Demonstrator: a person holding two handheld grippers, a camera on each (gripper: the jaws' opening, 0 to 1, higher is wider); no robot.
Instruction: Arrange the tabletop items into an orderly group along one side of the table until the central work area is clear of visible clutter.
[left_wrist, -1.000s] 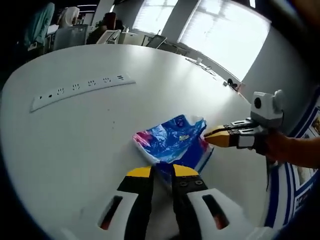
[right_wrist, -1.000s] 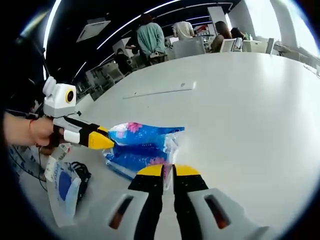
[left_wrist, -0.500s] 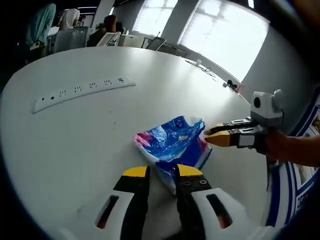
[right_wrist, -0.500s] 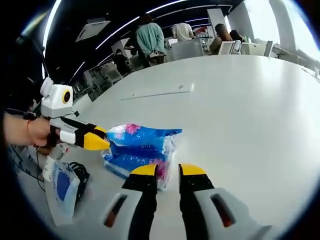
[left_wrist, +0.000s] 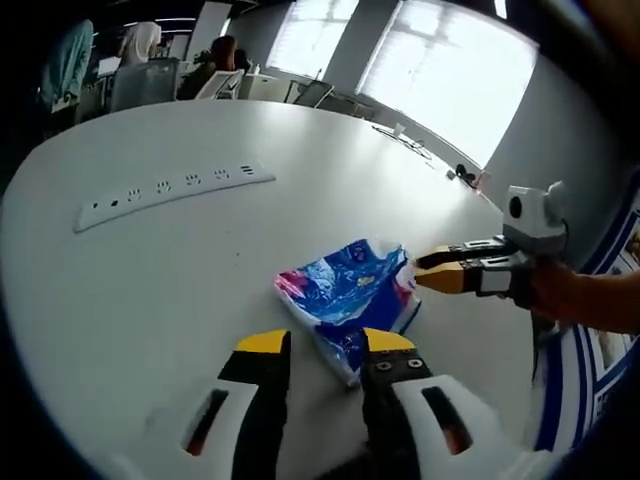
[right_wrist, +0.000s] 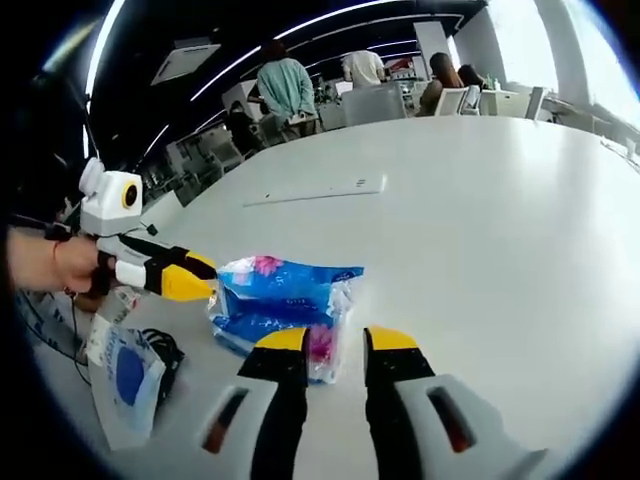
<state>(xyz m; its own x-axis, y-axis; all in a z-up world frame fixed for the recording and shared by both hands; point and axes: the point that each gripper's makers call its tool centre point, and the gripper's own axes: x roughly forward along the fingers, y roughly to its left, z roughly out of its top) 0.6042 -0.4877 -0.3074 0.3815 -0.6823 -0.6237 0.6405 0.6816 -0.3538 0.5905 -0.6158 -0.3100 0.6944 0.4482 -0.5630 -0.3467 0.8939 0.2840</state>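
A blue and pink plastic packet (left_wrist: 350, 300) lies on the white desk (left_wrist: 150, 270), between the 2 claws and near the desk's edge. The left claw (left_wrist: 325, 345) is released, its yellow-tipped jaws apart with the packet's near corner just ahead of the gap. The right claw (right_wrist: 335, 342) is likewise released, jaws spread beside the packet's crumpled end (right_wrist: 325, 330); seen from the left gripper view, that claw (left_wrist: 432, 272) appears to sit just beside the packet's far edge, though I cannot tell if it touches.

The packet looks light, soft and crinkly, probably a wrapped pack of tissues: the film will slip and bunch, so the gathered, sealed end should give a surer pinch than the flat face. Pushing it would likely slide it easily over the smooth desk.

A white power strip (left_wrist: 175, 185) lies well apart, farther across the desk. The room is an open office with bright windows (left_wrist: 450, 70), chairs and people standing (right_wrist: 285, 85) beyond the far side.
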